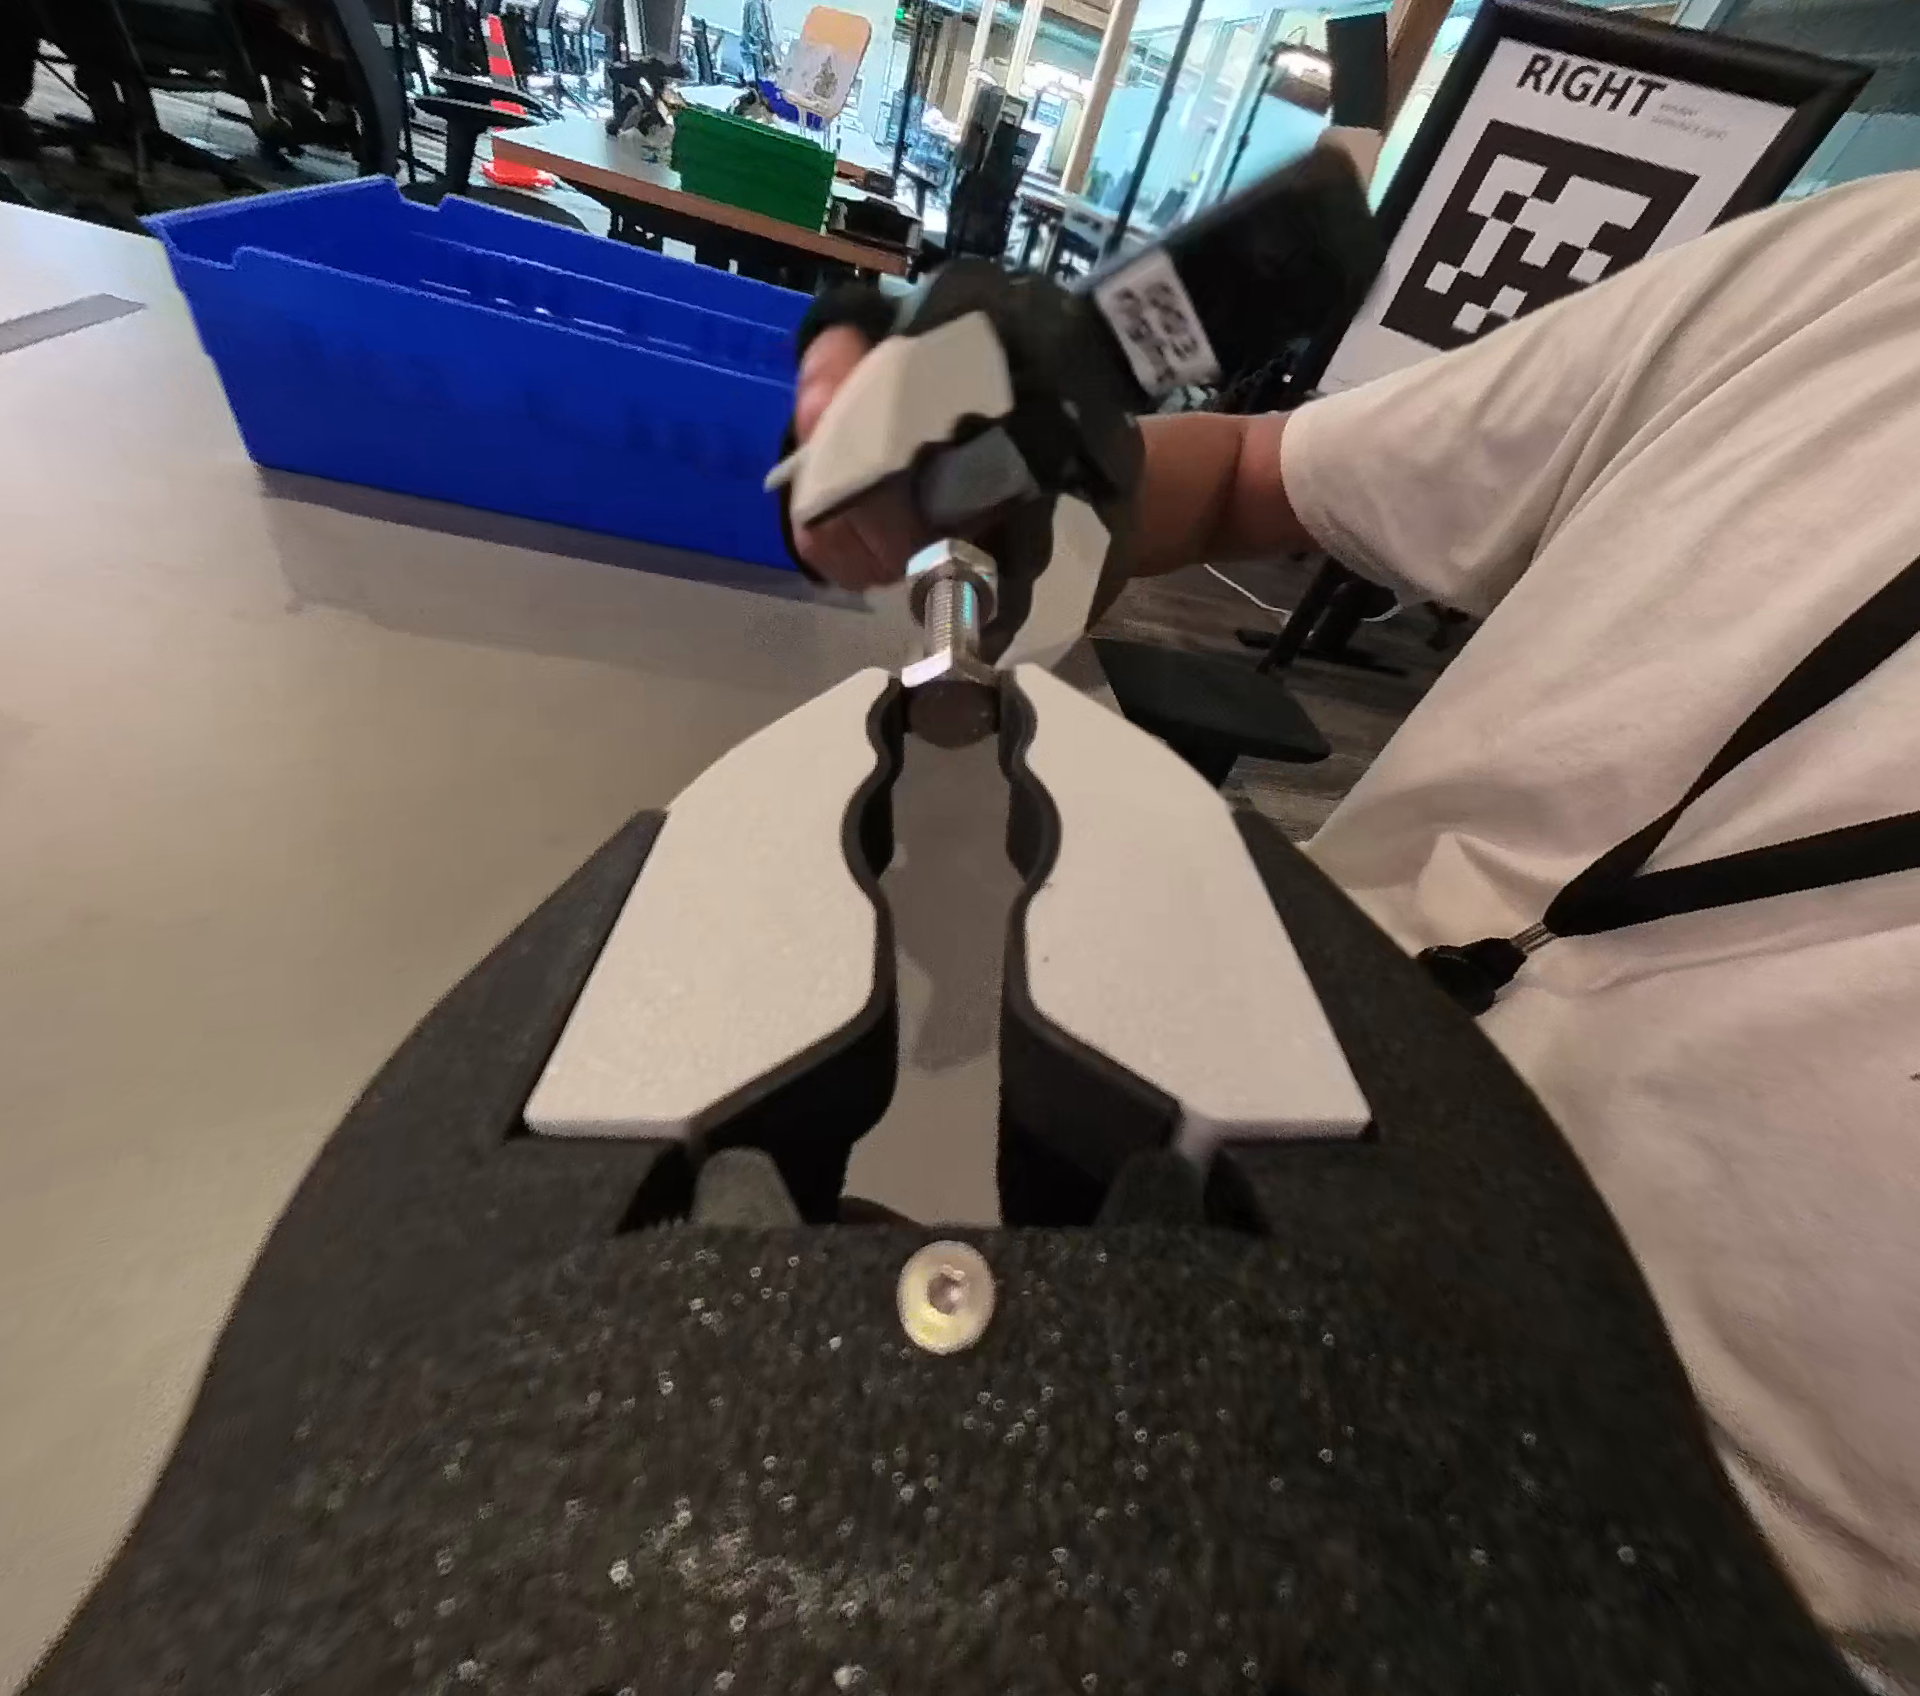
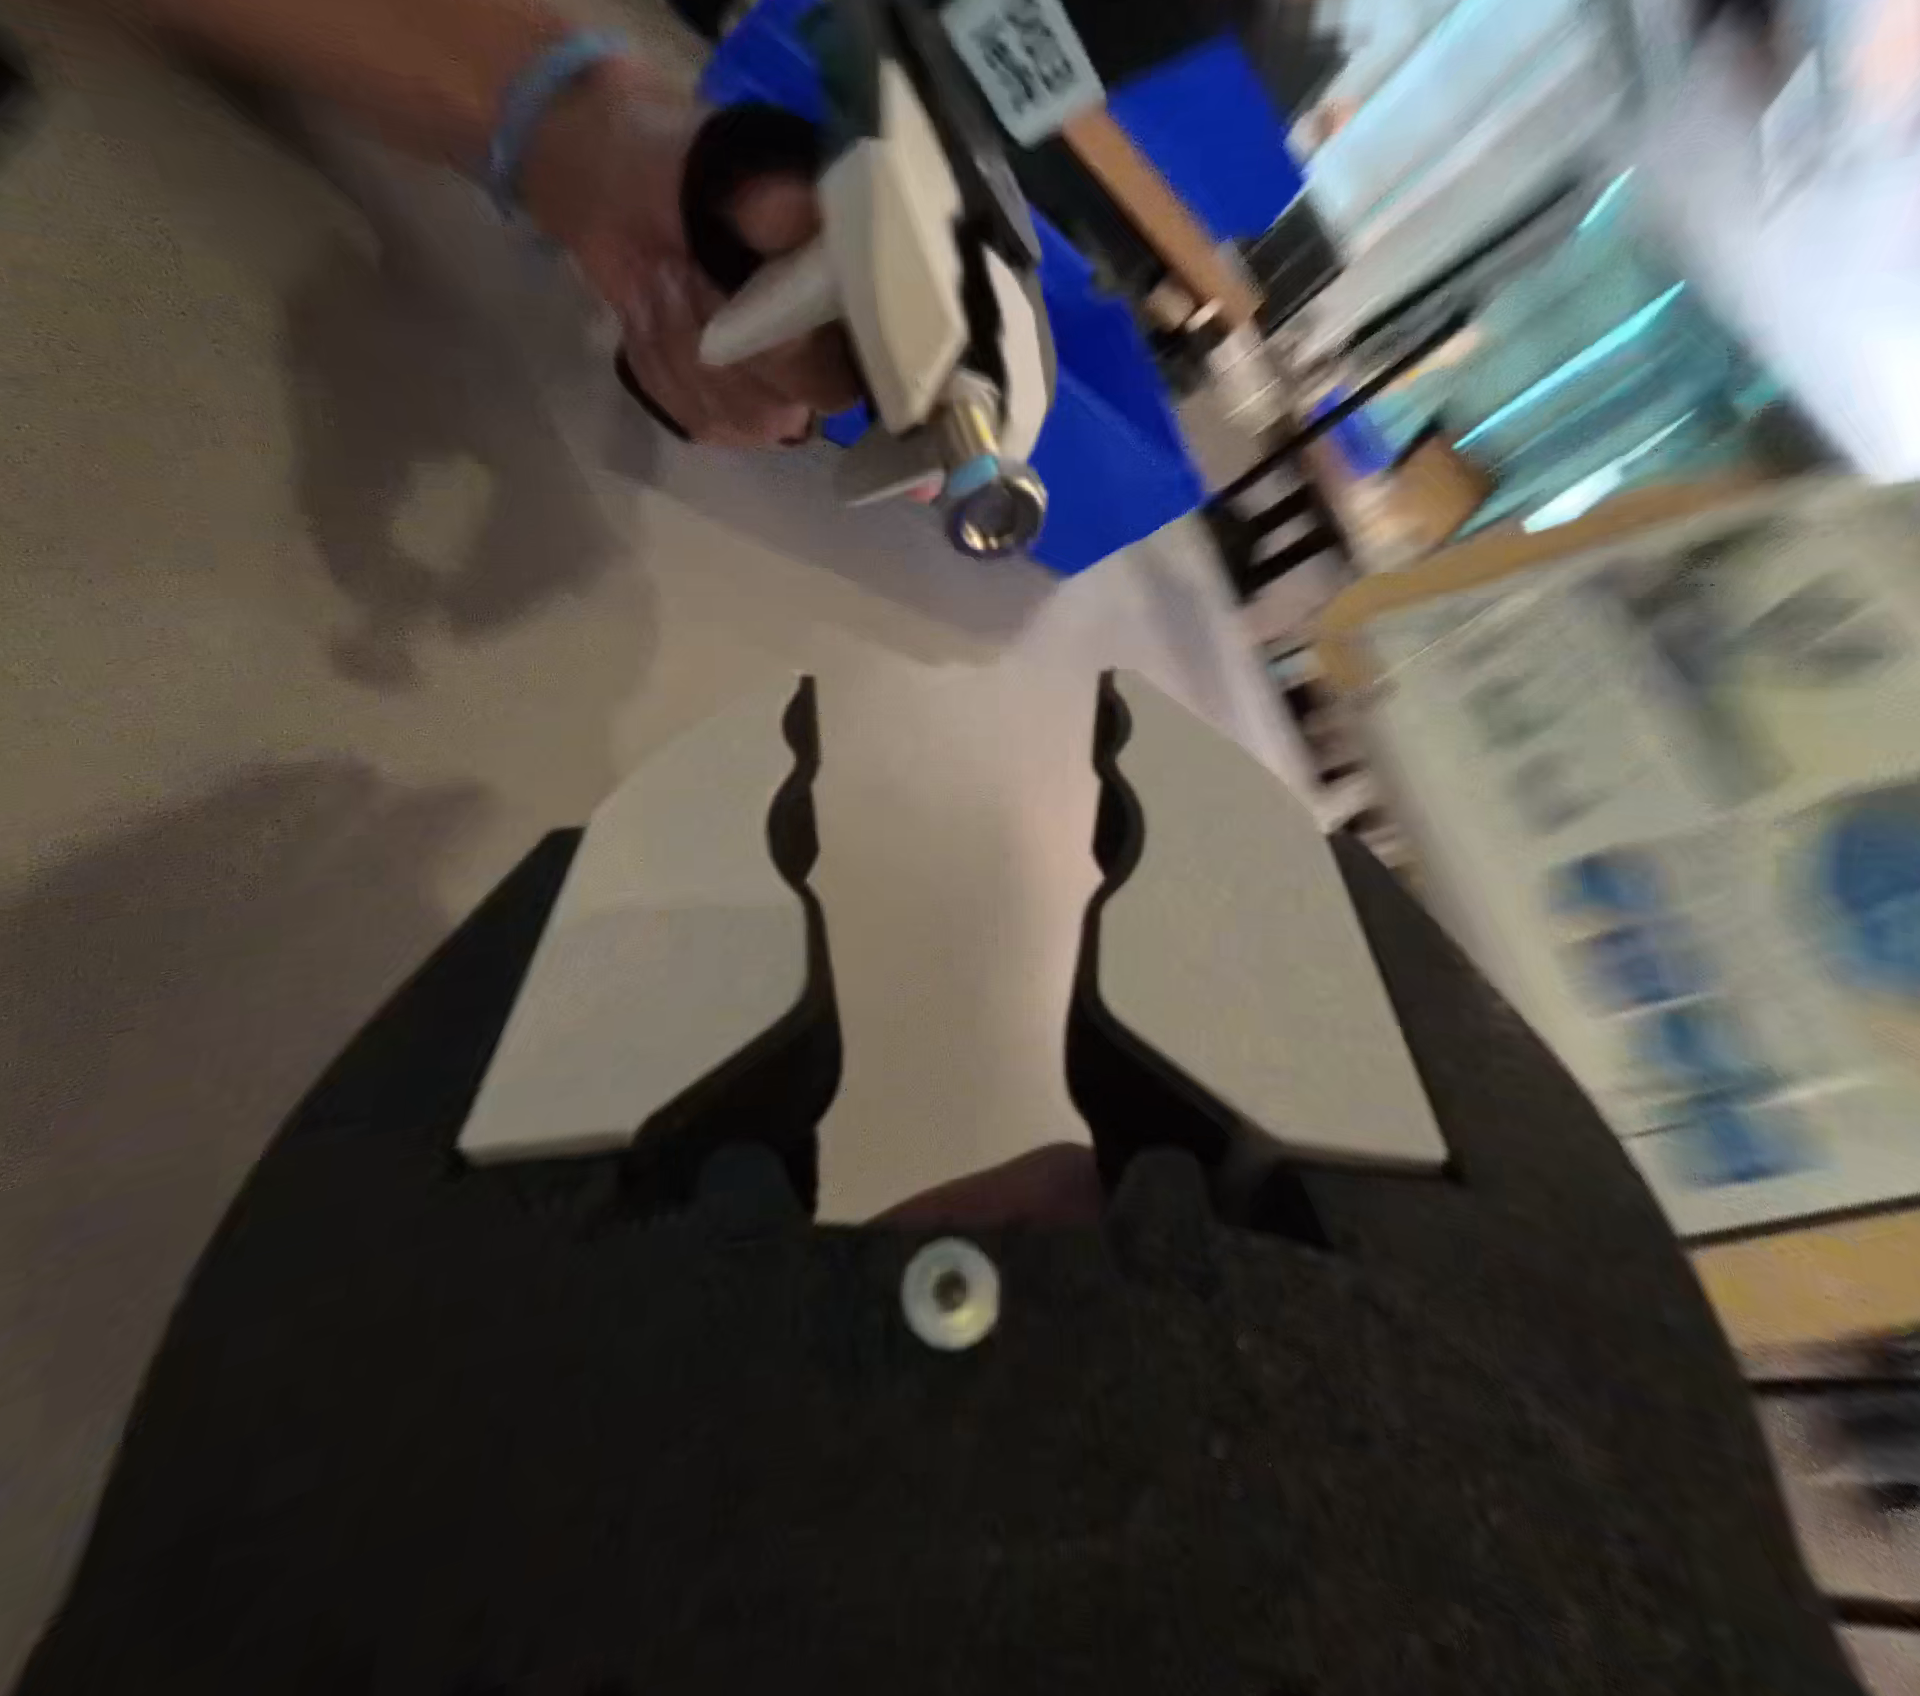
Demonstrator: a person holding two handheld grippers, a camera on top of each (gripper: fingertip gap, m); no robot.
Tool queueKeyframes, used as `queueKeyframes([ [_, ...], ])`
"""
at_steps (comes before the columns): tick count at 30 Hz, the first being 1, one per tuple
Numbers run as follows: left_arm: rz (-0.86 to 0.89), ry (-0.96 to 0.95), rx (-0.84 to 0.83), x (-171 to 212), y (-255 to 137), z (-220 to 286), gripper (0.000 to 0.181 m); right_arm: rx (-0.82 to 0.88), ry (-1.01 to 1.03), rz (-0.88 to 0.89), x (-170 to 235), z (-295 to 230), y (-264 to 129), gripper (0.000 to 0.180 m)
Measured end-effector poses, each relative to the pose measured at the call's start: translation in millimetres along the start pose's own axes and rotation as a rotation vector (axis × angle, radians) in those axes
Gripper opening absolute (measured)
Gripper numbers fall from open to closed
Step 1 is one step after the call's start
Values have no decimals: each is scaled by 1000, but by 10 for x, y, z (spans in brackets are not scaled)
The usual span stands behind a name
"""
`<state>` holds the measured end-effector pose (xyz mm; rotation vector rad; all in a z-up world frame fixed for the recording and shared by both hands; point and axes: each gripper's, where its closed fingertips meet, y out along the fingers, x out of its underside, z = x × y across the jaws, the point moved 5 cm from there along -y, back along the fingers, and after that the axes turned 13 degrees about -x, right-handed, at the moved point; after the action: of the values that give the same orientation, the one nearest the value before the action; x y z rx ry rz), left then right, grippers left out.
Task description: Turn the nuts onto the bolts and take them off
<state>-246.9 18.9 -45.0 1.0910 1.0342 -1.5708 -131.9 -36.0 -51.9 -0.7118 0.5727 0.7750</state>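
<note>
Above the table [image 1: 312, 711] edge, left hand-held gripper [image 1: 948, 716] pinches the bolt [image 1: 951, 612] head; right hand-held gripper [image 2: 956, 690] spread, empty, apart from the nut [image 2: 997, 508]; blue bin [image 1: 468, 358] behind.

Bolt [image 1: 954, 628] and nut [image 1: 951, 571]: bright polished metal, threads glinting; held in left gripper [image 1: 948, 716], whose fingers [image 1: 727, 940] look like matt pale-grey plastic on a rough, speckled black body. Right gripper [image 2: 956, 690]: same matt grey plastic, spread apart, nothing between. Far bin [image 1: 499, 389]: smooth, slightly glossy blue plastic; table [image 1: 208, 711]: smooth matt grey; shirt [image 1: 1610, 607]: white cloth.
</note>
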Motion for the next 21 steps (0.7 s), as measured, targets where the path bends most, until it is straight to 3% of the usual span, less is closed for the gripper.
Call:
queueKeyframes([
  [2,-10,-15,11,22,16,-2,17,96,-329,-101,-60,-30,-4,47],
  [4,-24,-22,20,44,32,3,17,149,-503,-148,-121,-20,15,43],
  [7,-42,-22,26,71,57,13,17,148,-657,-211,-144,-20,86,41],
  [9,-50,-21,22,85,70,10,17,142,-731,-222,-155,-35,114,18],
  [10,-54,-18,29,91,65,15,17,129,-728,-215,-166,-31,114,18],
  [12,-41,-8,28,66,44,23,17,60,-533,-155,-195,2,114,17],
  [21,-53,116,-104,60,55,-7,17,-417,886,283,-29,149,149,17],
])
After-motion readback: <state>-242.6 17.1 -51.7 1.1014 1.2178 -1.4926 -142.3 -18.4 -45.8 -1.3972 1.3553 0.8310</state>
